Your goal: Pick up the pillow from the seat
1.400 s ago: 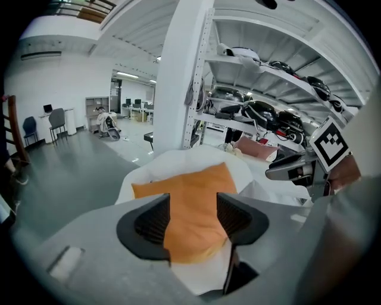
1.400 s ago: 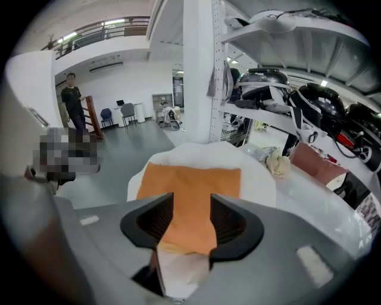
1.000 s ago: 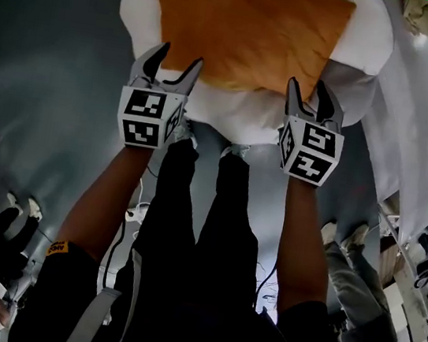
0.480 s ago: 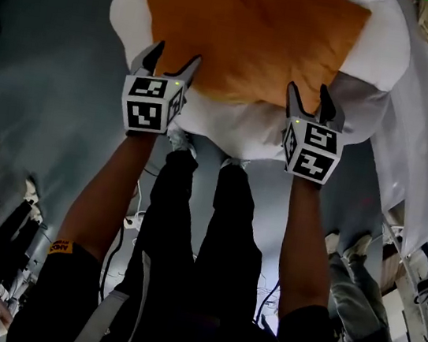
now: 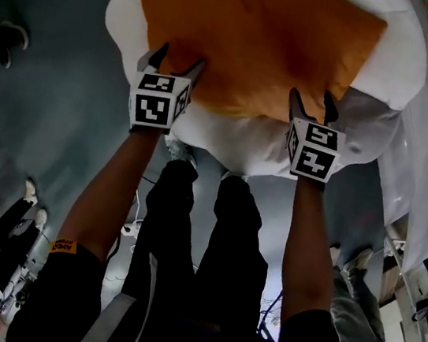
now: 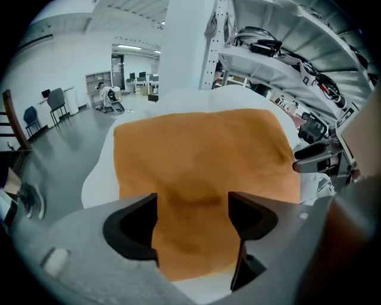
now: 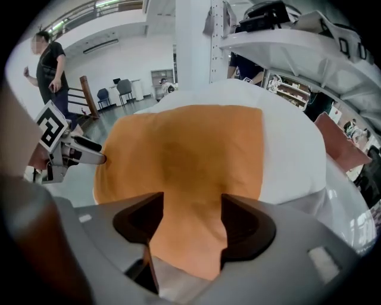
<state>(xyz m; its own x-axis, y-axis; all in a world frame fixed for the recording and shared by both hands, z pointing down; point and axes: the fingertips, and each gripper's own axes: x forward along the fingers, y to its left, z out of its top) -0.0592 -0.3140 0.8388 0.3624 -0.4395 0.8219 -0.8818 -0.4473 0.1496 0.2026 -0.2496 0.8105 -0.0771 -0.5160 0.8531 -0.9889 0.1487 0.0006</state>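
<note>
- Squarely on the white-covered seat (image 5: 388,73) lies the orange pillow (image 5: 253,41), flat, its near edge toward the person.
- The left claw (image 5: 179,57) points down at the pillow's near-left part. Its jaws stand wide apart and have just been opening. In the left gripper view the pillow's near edge shows between them, but neither pad presses on it.
- The right claw (image 5: 311,97) points down at the near-right part. Its jaws also stand wide apart and have just been opening. The pillow's edge lies between them, ungripped.
- Whether either claw's tips touch the fabric cannot be told.
- The two claws are well apart, each near one near corner.
- The person's legs (image 5: 208,261), in black trousers, stand just before the seat on a grey floor (image 5: 41,101).
</note>
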